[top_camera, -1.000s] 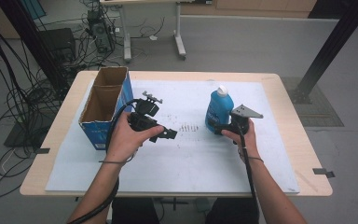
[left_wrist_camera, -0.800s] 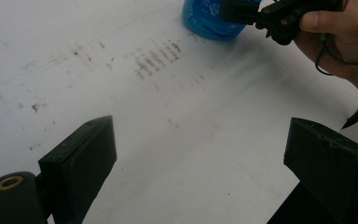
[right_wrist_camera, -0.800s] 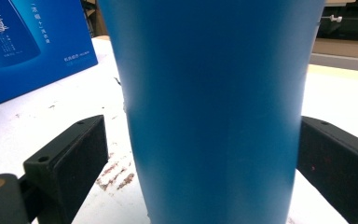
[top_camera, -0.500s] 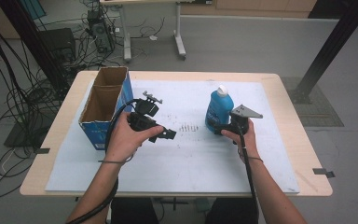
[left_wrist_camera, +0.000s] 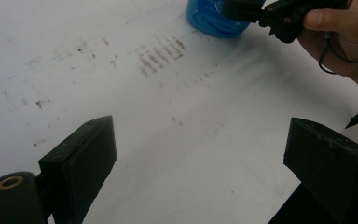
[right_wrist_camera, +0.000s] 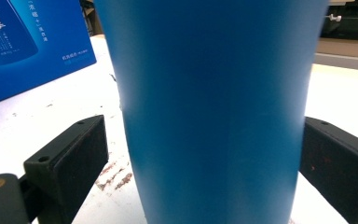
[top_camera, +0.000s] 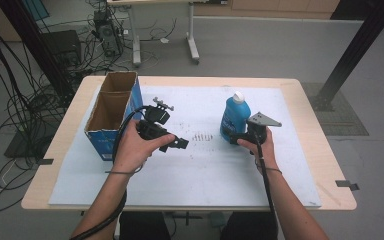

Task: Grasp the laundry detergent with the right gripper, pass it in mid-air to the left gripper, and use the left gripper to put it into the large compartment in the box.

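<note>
I'm at the grasp step on the bottle (top_camera: pixel 236 119), which stands upright on the white mat (top_camera: pixel 200 170), at about 1 o'clock from the mat's centre. My right gripper (top_camera: pixel 238 137) sits at the bottle's base from the 5 o'clock side. In the right gripper view the blue body (right_wrist_camera: pixel 214 107) stands between my jaws: the right jaw looks to be at the wall, the left one has a gap, so I'm spread around it and not yet pinching.

My left gripper (top_camera: pixel 180 144) hovers near mid-mat, at 9 o'clock from the bottle, jaws wide apart with nothing between them but stained mat (left_wrist_camera: pixel 168 116). The open box (top_camera: pixel 111 111) stands at the mat's 9 o'clock edge, well apart from the bottle.

I judge the next move is to close the right jaws squarely on the body, low down, and check it holds before lifting; the wall is smooth and rounded, so an off-centre squeeze could let it twist or tip
</note>
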`<state>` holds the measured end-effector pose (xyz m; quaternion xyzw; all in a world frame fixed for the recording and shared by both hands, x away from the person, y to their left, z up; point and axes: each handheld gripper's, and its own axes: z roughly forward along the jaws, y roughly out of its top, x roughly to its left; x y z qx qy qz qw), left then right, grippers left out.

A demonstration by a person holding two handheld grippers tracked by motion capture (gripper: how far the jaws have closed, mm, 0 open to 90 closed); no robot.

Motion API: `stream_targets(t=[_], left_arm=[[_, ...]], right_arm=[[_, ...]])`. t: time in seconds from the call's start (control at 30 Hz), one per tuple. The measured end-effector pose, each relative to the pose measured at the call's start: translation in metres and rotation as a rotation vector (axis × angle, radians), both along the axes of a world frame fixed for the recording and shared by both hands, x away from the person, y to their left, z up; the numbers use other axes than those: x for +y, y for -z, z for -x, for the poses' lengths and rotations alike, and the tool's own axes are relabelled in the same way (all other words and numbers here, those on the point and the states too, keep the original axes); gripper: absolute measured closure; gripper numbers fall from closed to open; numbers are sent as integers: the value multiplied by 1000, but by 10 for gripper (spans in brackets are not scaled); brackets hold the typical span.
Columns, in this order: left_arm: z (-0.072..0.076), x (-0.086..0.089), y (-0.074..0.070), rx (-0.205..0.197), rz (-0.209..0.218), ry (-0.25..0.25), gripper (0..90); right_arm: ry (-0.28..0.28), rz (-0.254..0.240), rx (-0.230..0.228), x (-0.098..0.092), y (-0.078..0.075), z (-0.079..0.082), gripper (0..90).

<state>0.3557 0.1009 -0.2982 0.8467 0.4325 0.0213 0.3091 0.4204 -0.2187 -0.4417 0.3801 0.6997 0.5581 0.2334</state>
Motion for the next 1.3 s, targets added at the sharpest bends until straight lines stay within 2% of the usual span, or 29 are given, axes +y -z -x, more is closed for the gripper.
stream_targets(t=[0.37, 0.63, 0.73, 0.87, 1.1, 1.2, 1.3], left_arm=[[1, 1, -1, -2, 2, 2, 97], [2, 0, -2, -2, -3, 5, 99], [2, 0, -1, -2, -33, 2, 98], [2, 0, 0, 3, -48, 3, 98], [1, -1, 1, 32, -81, 13, 97], [1, -3, 1, 46, -118, 13, 97], [0, -4, 2, 55, -133, 19, 97]], right_arm=[[2, 14, -3, 1, 1, 0, 61], [-7, 16, -7, 2, 0, 0, 117], [-15, 21, -11, 2, 0, -1, 152], [-18, 23, -9, 2, 1, -1, 172], [-23, 25, -11, 3, 1, -1, 225], [-23, 27, -14, 3, 1, -2, 247], [-24, 28, -16, 3, 1, -2, 261]])
